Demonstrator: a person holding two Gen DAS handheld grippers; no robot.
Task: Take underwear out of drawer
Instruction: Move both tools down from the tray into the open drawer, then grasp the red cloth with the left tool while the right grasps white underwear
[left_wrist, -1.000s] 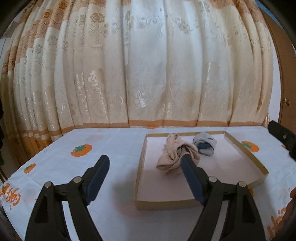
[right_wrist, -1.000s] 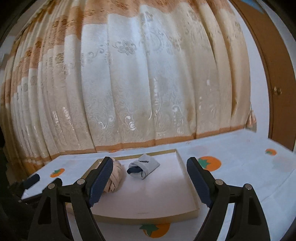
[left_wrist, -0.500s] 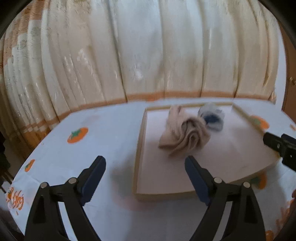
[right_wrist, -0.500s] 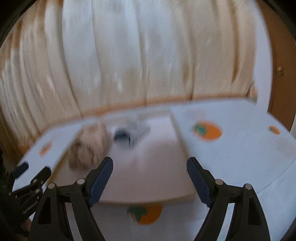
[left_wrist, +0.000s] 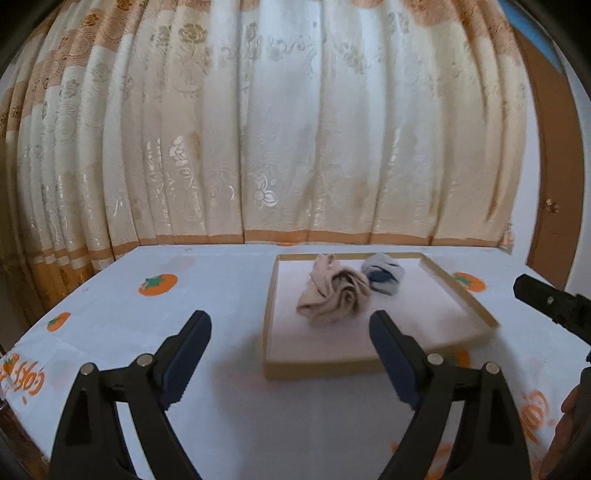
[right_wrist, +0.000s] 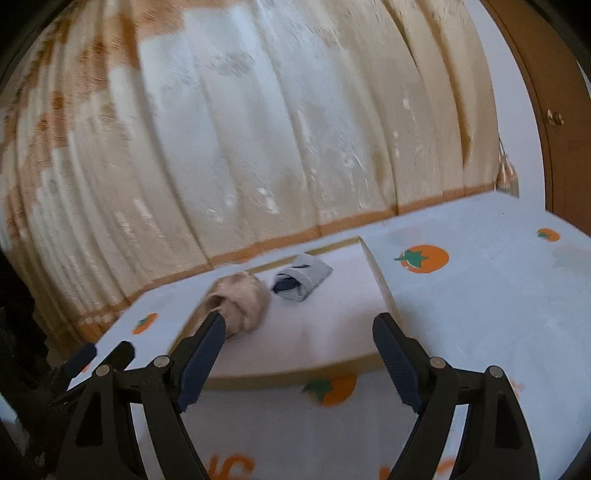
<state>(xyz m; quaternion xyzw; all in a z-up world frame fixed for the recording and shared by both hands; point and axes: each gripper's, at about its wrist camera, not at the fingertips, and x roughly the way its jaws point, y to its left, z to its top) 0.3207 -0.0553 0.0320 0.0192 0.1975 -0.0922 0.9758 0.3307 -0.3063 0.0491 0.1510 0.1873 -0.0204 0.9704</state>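
A shallow tan-rimmed drawer tray (left_wrist: 269, 314) lies on the table. In it are a crumpled beige underwear (left_wrist: 332, 295) and, behind it, a folded grey and navy underwear (left_wrist: 384, 275). My left gripper (left_wrist: 290, 350) is open and empty, in front of the tray's near left corner. In the right wrist view the tray (right_wrist: 384, 288), the beige underwear (right_wrist: 243, 299) and the grey one (right_wrist: 303, 277) show ahead. My right gripper (right_wrist: 299, 354) is open and empty over the tray's near edge.
The table has a white cloth with orange persimmon prints (left_wrist: 158, 285). A cream and orange curtain (left_wrist: 295, 129) hangs right behind the table. A brown door (left_wrist: 550, 147) stands at the right. The right gripper's tip (left_wrist: 546, 301) shows at the left view's right edge.
My left gripper has drawn back from the tray, leaving the beige underwear in it. My right gripper has swung and tilted, now nearer the tray's front edge. Both stay open.
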